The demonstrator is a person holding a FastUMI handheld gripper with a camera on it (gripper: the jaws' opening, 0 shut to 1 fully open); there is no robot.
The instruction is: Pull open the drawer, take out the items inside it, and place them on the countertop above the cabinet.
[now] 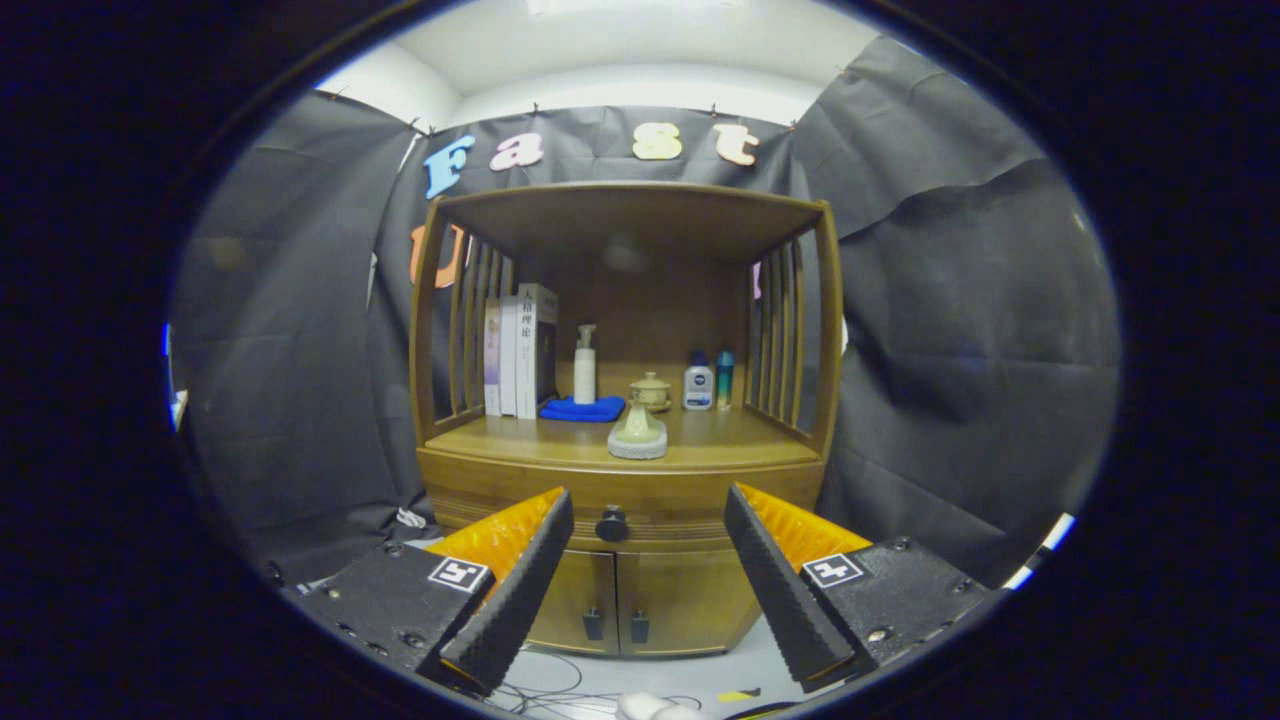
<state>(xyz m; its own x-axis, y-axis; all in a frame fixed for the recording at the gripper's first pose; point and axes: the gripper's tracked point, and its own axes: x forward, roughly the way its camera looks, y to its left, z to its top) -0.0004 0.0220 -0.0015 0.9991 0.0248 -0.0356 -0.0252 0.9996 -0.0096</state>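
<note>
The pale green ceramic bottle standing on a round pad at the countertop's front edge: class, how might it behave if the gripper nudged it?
The pale green ceramic bottle narrows to a slim neck above a wide belly, so it probably resists tipping. Its glaze looks smooth, so likely slippery. It sits near the wooden countertop edge, so a fall might break it. The gripper hangs open, well short of it.

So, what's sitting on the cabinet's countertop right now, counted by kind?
Books: 3
Bottles: 3, a pump bottle, a white-and-blue one, a teal one
Ceramic pieces: 2, a lidded pot, a vase-like piece
Blue cloth: 1
Total: 9
The claw is open, short of the drawer knob.
</note>
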